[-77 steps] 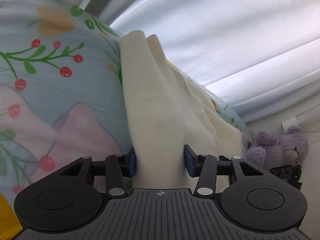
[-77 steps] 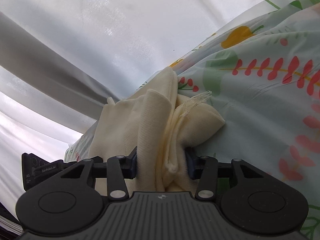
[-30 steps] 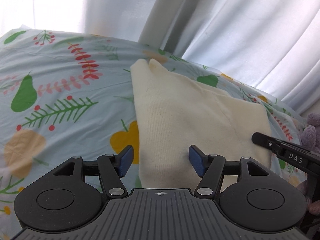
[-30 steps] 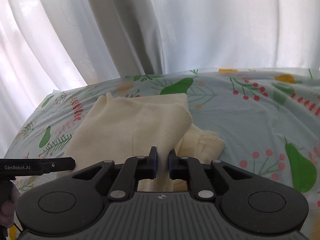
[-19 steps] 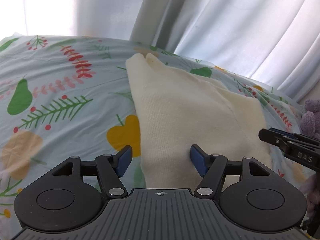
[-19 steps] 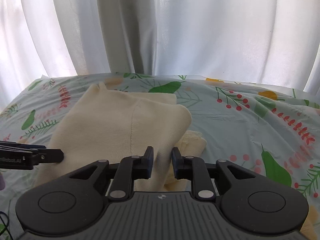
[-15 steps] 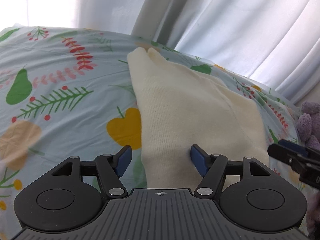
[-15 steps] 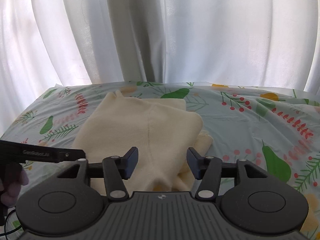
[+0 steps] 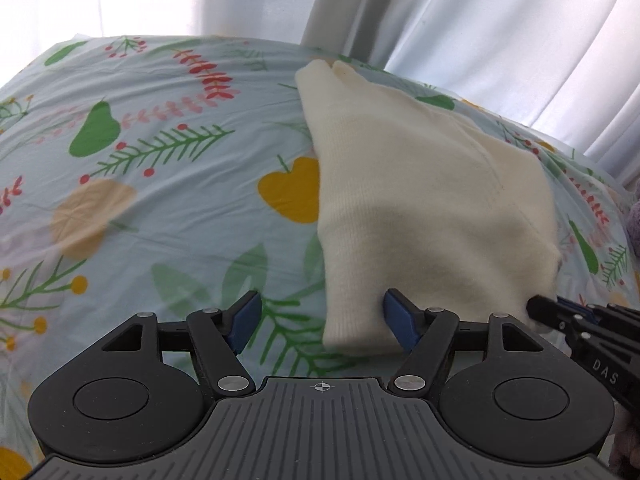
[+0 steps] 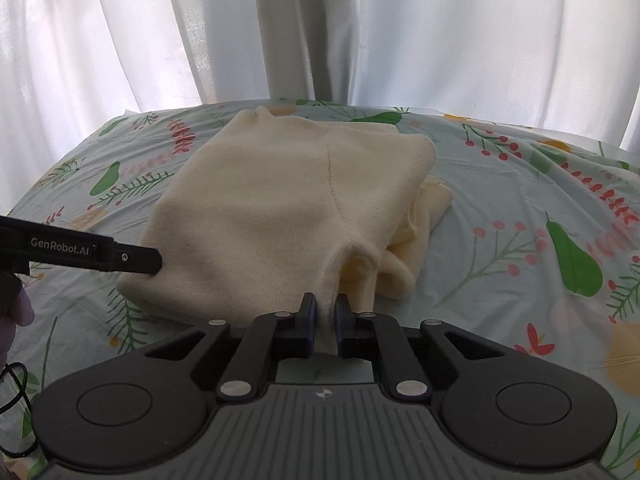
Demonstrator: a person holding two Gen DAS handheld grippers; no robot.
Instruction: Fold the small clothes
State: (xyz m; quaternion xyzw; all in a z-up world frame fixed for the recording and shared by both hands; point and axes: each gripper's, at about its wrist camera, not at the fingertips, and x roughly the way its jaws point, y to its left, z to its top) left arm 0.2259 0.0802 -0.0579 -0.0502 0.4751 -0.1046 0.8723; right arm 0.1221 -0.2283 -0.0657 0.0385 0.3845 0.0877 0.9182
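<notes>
My black plastic left tongs (image 10: 136, 260) read "GenRobot.AI"; my black right tongs (image 9: 568, 316) show what looks like "DAS".

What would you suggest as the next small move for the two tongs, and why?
Probably close the left tongs on the cream garment's near corner: they are opening and straddle it unpressed, while the right tongs already pinch the other corner, ready for the next fold.

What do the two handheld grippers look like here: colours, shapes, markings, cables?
Both are matte black, with a ribbed grey body, two round discs and silver pivot pins. The left gripper has blue finger pads and white "GenRobot.AI" lettering along one side; the right gripper bears "DAS". A thin black cable loops nearby.
</notes>
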